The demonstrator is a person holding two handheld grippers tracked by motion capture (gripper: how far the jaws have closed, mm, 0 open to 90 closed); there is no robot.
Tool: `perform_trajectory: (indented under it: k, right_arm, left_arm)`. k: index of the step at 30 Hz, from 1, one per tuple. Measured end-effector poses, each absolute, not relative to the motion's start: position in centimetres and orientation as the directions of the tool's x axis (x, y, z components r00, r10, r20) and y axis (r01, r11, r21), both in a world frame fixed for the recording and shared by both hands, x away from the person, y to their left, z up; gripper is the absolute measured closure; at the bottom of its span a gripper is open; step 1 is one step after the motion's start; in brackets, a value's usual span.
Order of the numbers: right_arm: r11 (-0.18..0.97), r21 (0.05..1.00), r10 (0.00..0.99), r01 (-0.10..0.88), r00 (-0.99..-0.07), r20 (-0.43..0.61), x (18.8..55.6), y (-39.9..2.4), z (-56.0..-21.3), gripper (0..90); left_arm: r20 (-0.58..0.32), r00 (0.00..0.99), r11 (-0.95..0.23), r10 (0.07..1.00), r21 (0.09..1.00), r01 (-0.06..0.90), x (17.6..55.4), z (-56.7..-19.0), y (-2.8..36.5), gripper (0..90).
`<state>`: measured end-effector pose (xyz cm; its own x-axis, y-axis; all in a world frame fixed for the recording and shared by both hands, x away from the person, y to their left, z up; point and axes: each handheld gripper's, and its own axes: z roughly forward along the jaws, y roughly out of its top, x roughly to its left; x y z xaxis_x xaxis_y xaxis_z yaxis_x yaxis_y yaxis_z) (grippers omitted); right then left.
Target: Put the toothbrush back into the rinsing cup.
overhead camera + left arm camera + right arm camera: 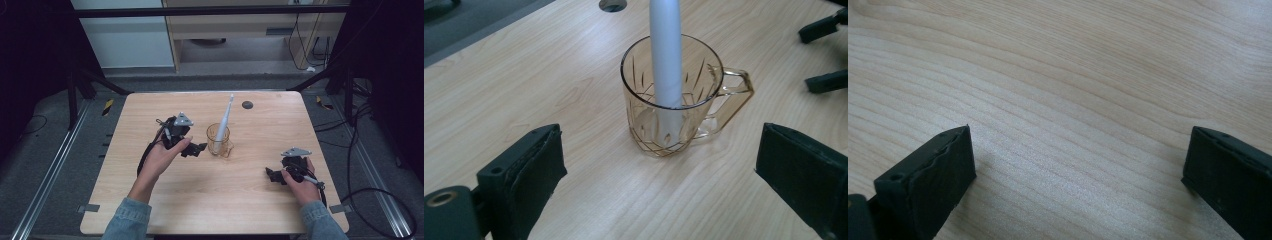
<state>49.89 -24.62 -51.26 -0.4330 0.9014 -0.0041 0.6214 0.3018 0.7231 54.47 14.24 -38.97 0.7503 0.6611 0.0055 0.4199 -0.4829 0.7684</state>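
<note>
The glass mug point(672, 100) already holds the white toothbrush point(666, 55); your left gripper point(196, 148) waits spread just left, your right gripper point(272, 174) spread well apart.

Mug point(671, 102) w/ toothbrush point(666, 50) blocks left jaws.

Light wooden table point(150, 200), one glass mug on it.
Amber glass mug point(218, 140) stands upright near table centre, handle toward the person's right; white toothbrush point(223, 121) leans inside it. Dark round grommet point(247, 104) sits in the tabletop near the far edge.
</note>
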Motion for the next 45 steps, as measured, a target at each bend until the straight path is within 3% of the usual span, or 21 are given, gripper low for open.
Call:
perform_trajectory:
  k: [4,16,19,32,45]
  right_arm:
    - [0.301,0.723,0.902,0.622,-0.433,-0.004,49.9,-24.6,-51.3,0.4]
    - [0.301,0.723,0.902,0.622,-0.433,-0.004,49.9,-24.6,-51.3,0.4]
    - [0.301,0.723,0.901,0.621,-0.433,-0.004,49.9,-24.6,-51.3,0.4]
    - [0.301,0.723,0.902,0.622,-0.433,-0.004,49.9,-24.6,-51.3,0.4]
    - [0.3,0.723,0.903,0.622,-0.43,-0.005,49.9,-24.6,-51.3,0.5]
  left_arm:
    - [0.053,0.732,-0.529,0.679,0.727,0.438,54.6,-39.6,14.9,4.7]
    - [-0.003,0.678,-0.493,0.735,0.684,0.538,54.9,-43.0,18.7,4.5]
    - [-0.047,0.65,-0.458,0.759,0.671,0.583,55.3,-44.3,20.1,4.7]
    - [-0.069,0.483,-0.325,0.873,0.657,0.68,56.0,-46.9,26.0,5.5]
    - [-0.087,0.421,-0.266,0.903,0.657,0.706,56.4,-48.9,28.3,5.6]
